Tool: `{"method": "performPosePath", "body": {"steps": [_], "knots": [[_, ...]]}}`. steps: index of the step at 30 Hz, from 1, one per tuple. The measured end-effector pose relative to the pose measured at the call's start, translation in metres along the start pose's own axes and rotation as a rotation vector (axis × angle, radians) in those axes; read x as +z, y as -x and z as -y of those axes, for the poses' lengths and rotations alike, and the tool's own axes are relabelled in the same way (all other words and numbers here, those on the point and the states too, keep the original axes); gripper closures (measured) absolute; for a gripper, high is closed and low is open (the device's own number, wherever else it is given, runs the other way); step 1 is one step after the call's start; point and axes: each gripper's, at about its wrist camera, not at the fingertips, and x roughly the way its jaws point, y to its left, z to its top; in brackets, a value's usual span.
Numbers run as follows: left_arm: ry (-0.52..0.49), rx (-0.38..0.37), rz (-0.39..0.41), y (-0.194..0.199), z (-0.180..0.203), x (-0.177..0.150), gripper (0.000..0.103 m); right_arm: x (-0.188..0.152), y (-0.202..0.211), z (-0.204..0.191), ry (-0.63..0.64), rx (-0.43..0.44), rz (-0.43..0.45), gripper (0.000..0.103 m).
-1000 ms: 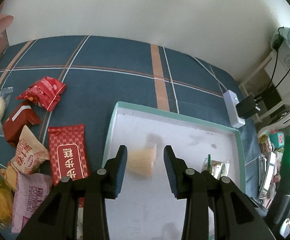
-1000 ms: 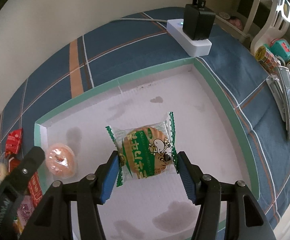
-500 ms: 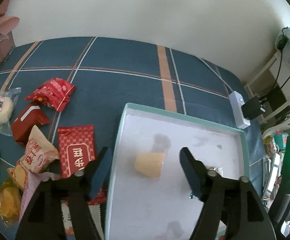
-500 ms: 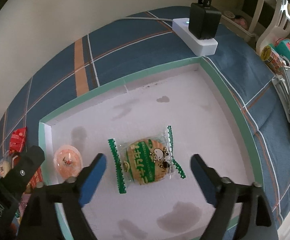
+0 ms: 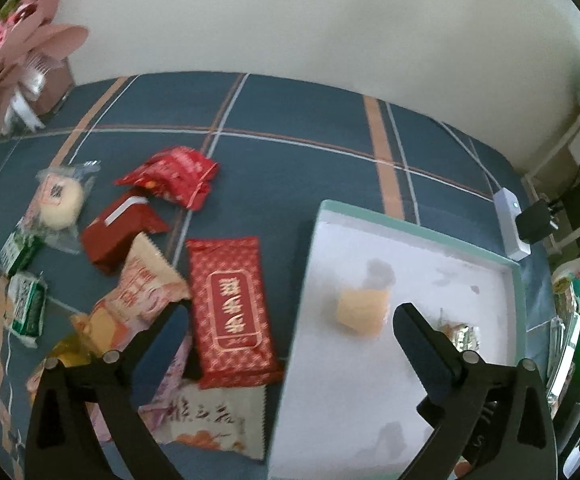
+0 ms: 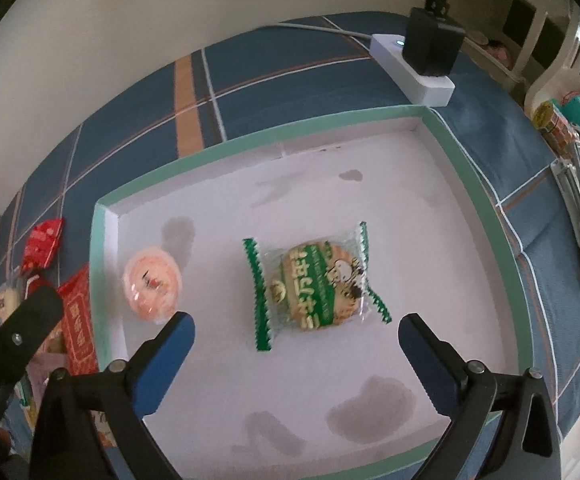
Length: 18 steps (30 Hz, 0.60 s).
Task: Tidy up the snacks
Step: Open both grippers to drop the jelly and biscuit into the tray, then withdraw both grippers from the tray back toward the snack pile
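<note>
Snacks are split between 2 places: 2 lie in the green-rimmed tray [image 6: 470, 184], the rest sit loose on the plaid cloth [image 5: 290, 120].

Your right gripper [image 6: 296, 334] has its jaws opening wide, and the green-wrapped cracker [image 6: 316, 282] lies just ahead of them, free of both pads. Your left gripper [image 5: 290, 320] is opening too, holding nothing; the orange jelly cup [image 5: 362, 310] sits just ahead of its right jaw, and the red patterned packet [image 5: 230, 308] lies ahead near its left jaw.

Judge these packets light, crinkly and slippery, with brittle contents. Pinch across the flat middle or a sealed edge, gently.

The right view shows the cracker's print and the cup's round lid. Only the left view shows the whole pile of loose snacks; the cup is blurred there.
</note>
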Motion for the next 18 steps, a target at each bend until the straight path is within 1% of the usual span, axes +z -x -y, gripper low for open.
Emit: {"method": "performPosePath", "body": {"steps": [2,6,10,14,16,18], "knots": [[0.008,0.013,0.004,0.004,-0.007,-0.002,0.001,-0.004,0.002,-0.004,0.016,0.008,-0.003,0.0],[0.017,0.076,0.02,0.016,-0.023,-0.009,0.001,-0.016,0.003,-0.018,0.071,0.011,-0.02,0.0],[0.049,0.132,-0.007,0.023,-0.043,-0.02,0.001,-0.029,-0.001,-0.033,0.125,0.024,-0.054,0.0],[0.067,0.189,-0.031,0.028,-0.062,-0.032,0.001,-0.046,-0.003,-0.05,0.203,0.018,-0.082,0.0],[0.088,0.201,-0.035,0.03,-0.069,-0.038,0.001,-0.052,-0.004,-0.055,0.23,0.011,-0.089,0.0],[0.127,0.191,-0.048,0.034,-0.079,-0.045,0.001,-0.057,-0.006,-0.059,0.248,0.003,-0.097,0.0]]}}
